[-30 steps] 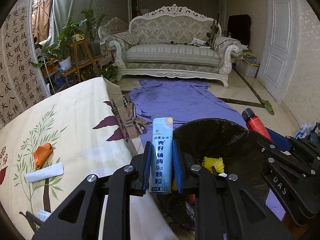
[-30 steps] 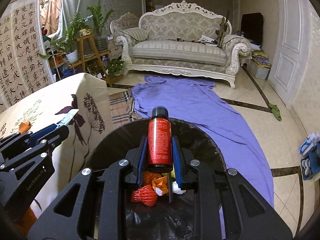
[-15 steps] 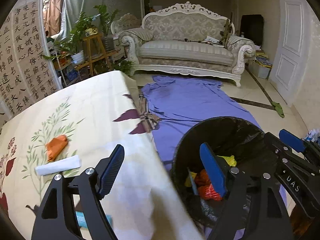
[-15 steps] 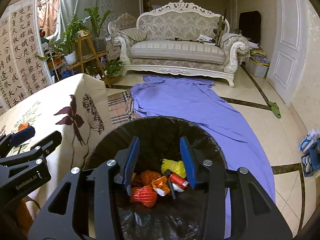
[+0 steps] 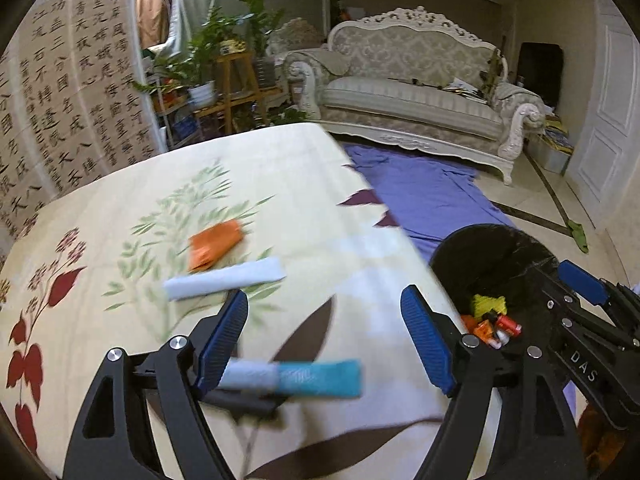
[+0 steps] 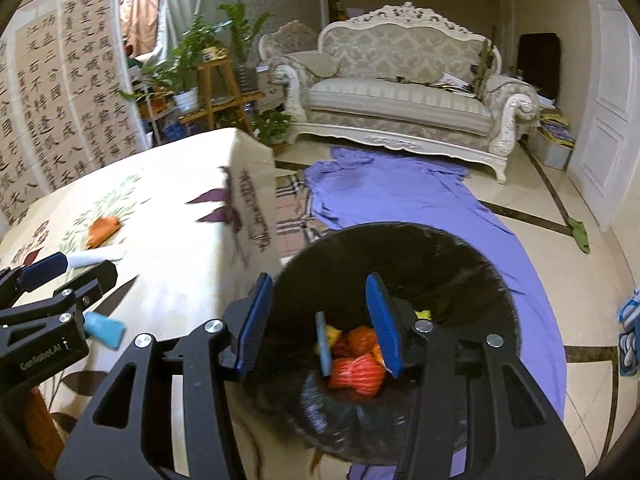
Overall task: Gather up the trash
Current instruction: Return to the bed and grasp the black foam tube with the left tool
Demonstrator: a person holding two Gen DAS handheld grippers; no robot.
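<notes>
My left gripper (image 5: pixel 324 340) is open and empty above the table, over a teal and white packet (image 5: pixel 296 378). A white packet (image 5: pixel 224 279) and an orange wrapper (image 5: pixel 214 243) lie farther on the floral tablecloth (image 5: pixel 120 208). My right gripper (image 6: pixel 318 322) is open and empty above the black-lined trash bin (image 6: pixel 460 264), which holds orange, red and yellow trash (image 6: pixel 358 368) and the blue box standing on edge (image 6: pixel 322 342). The bin also shows in the left wrist view (image 5: pixel 492 248).
A purple cloth (image 6: pixel 400 200) lies on the tiled floor beyond the bin. A cream sofa (image 6: pixel 400 92) stands at the back. Plants on a wooden stand (image 5: pixel 224 76) are at the far left. A white door (image 6: pixel 608 120) is on the right.
Both grippers opened and dropped the blue box and the red bottle into the bin. My left gripper then swung left over the table; the right stays over the bin.
</notes>
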